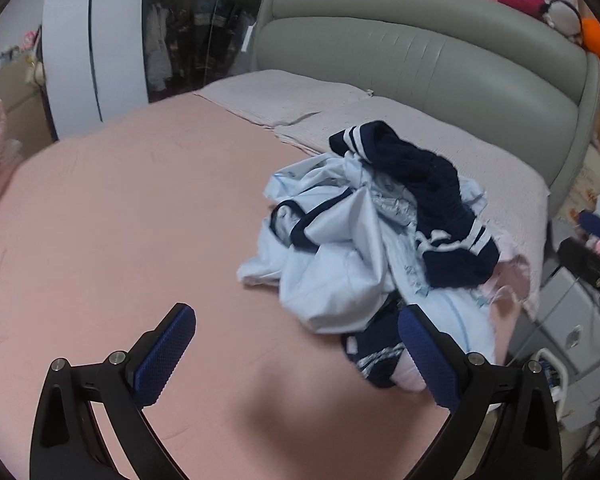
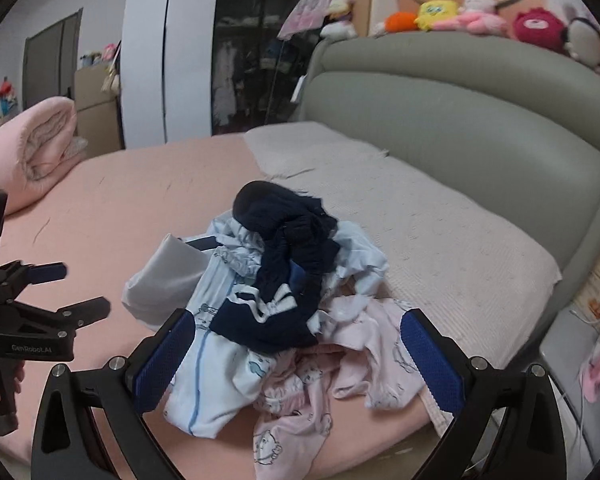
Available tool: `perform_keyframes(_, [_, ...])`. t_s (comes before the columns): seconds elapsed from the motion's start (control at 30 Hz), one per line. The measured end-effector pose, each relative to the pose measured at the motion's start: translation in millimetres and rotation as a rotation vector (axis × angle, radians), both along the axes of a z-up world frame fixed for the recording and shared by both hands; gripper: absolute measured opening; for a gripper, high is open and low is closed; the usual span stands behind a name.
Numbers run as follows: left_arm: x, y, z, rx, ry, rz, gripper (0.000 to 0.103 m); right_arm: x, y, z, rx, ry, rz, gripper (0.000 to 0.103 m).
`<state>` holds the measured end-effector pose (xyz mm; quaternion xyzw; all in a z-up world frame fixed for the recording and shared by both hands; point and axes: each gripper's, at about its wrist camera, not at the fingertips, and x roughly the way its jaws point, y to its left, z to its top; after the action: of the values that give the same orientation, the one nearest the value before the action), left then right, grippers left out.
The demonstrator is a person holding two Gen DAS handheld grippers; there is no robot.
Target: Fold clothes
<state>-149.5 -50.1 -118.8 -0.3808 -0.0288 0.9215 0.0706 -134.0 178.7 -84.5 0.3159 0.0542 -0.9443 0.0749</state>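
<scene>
Right wrist view: bed (image 2: 140,200) with pink sheet fills most of the frame, grey padded headboard (image 2: 460,128) behind it, beige knit cover (image 2: 440,232) laid over the head end. Wardrobe (image 2: 204,52) with white and dark glass doors is seen past the far side. Rolled pink quilt (image 2: 36,148) sits at the far left corner of the mattress. Plush toys (image 2: 480,16) are lined along the headboard top.

Pile of clothes (image 2: 284,300) is heaped near the bed's right edge, partly on the knit cover: light blue pieces, a navy garment (image 2: 292,240) with white stripes on top, pink printed pieces (image 2: 340,372) at the near side. Pink sheet left of the pile is bare and wide; right of it the mattress edge is close, with white drawers (image 1: 572,320) and cables just beyond.

Right gripper (image 2: 296,356) is spread wide, nothing held, fingers flanking the near part of the pile. Left gripper (image 1: 296,356) is likewise spread and empty over the sheet, its right finger (image 1: 428,360) just beside the pile's near edge.
</scene>
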Motion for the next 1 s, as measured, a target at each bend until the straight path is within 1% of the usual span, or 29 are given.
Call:
perform_keyframes(0.07, [-8, 0, 0, 0.027, 0.008, -0.024, 0.103, -6, -8, 0, 0.014, -0.009, 0.025, 0.103])
perform_keyframes(0.1, [-11, 1, -1, 0.028, 0.006, -0.033, 0.103, -9, -13, -1, 0.025, -0.011, 0.038, 0.103])
perform_keyframes(0.17, [-20, 3, -5, 0.025, -0.015, -0.033, 0.103, -15, -23, -2, 0.047, -0.016, 0.065, 0.103])
perform_keyframes(0.3, [-35, 7, -20, 0.048, -0.064, -0.027, 0.103, -25, -44, -4, 0.09, -0.025, 0.117, 0.103])
perform_keyframes(0.4, [-44, 11, -31, 0.033, -0.093, -0.023, 0.102, -33, -59, -6, 0.122, -0.032, 0.157, 0.103])
perform_keyframes(0.43, [-46, 12, -34, 0.032, -0.1, -0.026, 0.098, -36, -64, -6, 0.133, -0.034, 0.17, 0.103])
perform_keyframes(0.47, [-47, 14, -37, 0.036, -0.102, -0.033, 0.09, -39, -69, -7, 0.144, -0.036, 0.183, 0.103])
perform_keyframes(0.5, [-48, 16, -40, 0.036, -0.107, -0.035, 0.087, -41, -74, -7, 0.155, -0.038, 0.196, 0.103])
perform_keyframes(0.53, [-49, 17, -43, 0.038, -0.118, -0.033, 0.077, -43, -79, -9, 0.168, -0.042, 0.211, 0.103])
perform_keyframes(0.57, [-50, 19, -45, 0.04, -0.13, -0.03, 0.065, -44, -82, -10, 0.178, -0.045, 0.221, 0.103])
perform_keyframes(0.6, [-51, 20, -48, 0.042, -0.141, -0.028, 0.059, -45, -85, -11, 0.184, -0.046, 0.228, 0.103])
perform_keyframes(0.67, [-53, 23, -54, 0.05, -0.162, -0.023, 0.041, -45, -89, -12, 0.196, -0.048, 0.24, 0.103])
perform_keyframes(0.77, [-54, 23, -59, 0.083, -0.179, -0.02, 0.023, -49, -92, -13, 0.179, -0.067, 0.254, 0.103])
perform_keyframes(0.87, [-52, 23, -58, 0.092, -0.163, -0.029, 0.014, -56, -94, -17, 0.149, -0.11, 0.274, 0.103])
perform_keyframes(1.0, [-49, 19, -56, 0.083, -0.147, -0.051, 0.013, -69, -96, -22, 0.095, -0.18, 0.285, 0.103])
